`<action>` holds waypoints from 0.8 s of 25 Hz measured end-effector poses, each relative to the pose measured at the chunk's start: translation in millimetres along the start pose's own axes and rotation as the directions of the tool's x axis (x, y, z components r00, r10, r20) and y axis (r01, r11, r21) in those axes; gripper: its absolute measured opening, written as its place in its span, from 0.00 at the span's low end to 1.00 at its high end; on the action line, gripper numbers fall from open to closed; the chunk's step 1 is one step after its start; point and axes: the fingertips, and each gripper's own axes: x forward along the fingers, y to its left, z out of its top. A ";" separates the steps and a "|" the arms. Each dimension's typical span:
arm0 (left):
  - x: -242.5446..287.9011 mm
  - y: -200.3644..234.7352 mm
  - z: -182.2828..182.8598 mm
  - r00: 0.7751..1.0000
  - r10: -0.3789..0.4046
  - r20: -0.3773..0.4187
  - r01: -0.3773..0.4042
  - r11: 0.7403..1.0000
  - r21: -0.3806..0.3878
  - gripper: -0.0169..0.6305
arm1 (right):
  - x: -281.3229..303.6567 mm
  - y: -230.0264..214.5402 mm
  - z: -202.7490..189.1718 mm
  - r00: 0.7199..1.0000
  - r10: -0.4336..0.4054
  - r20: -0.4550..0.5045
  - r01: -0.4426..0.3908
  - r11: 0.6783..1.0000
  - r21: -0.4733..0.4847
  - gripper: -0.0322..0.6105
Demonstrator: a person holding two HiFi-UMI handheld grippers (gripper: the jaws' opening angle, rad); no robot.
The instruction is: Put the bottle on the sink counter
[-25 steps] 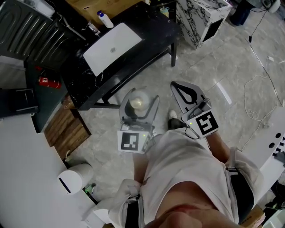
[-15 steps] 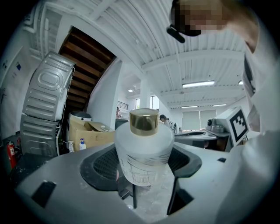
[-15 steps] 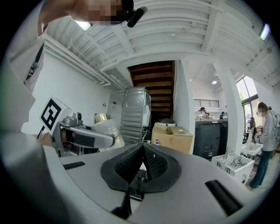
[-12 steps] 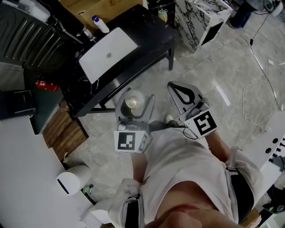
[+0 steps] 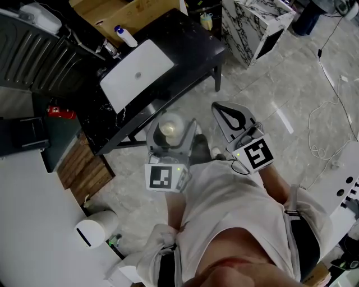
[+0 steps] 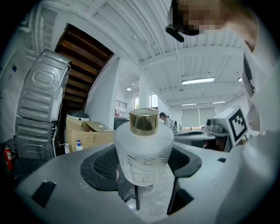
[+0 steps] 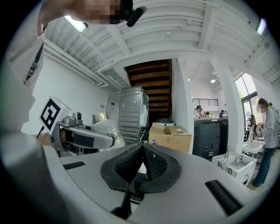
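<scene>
Down on the pale stone floor (image 5: 269, 95) stands a person in a white shirt (image 5: 235, 218), facing a long black tabletop (image 5: 190, 47) on dark legs. Set into that tabletop there's a white sink basin (image 5: 137, 70), and behind it, against the far edge, a cardboard box (image 5: 120, 10). Now the tools: the person has both out in front at about the same height, side by side and a little apart, each with its marker cube facing up. The left gripper (image 5: 171, 123) has its jaws spread around the round body of a bottle (image 6: 143, 148) and they are pinching it from both sides. The right gripper (image 7: 143, 151) carries nothing, its two dark ribbed pads pressed together along one seam. That bottle is frosted white with a faint printed label and a shiny gold cap, cap end pointing away from the gripper's body. It hangs over the floor just short of the tabletop's near edge, not resting on anything. Smallest of all, a white spray bottle (image 5: 124, 36) with a blue top sits on the tabletop just behind the basin.
</scene>
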 end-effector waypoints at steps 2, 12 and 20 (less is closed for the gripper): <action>6.9 3.3 1.5 1.000 -0.005 -0.002 0.005 1.000 -0.003 0.53 | 6.3 -5.2 -0.2 1.000 -0.003 0.000 0.003 1.000 -0.002 0.05; 47.7 39.4 0.7 0.999 -0.032 0.000 0.032 0.999 0.000 0.53 | 48.9 -30.3 -2.4 1.000 -0.026 -0.009 0.026 1.000 -0.003 0.05; 87.9 80.6 1.0 0.998 -0.069 -0.001 0.069 0.998 0.002 0.53 | 99.0 -55.0 -2.1 0.998 -0.060 -0.020 0.060 0.998 0.002 0.05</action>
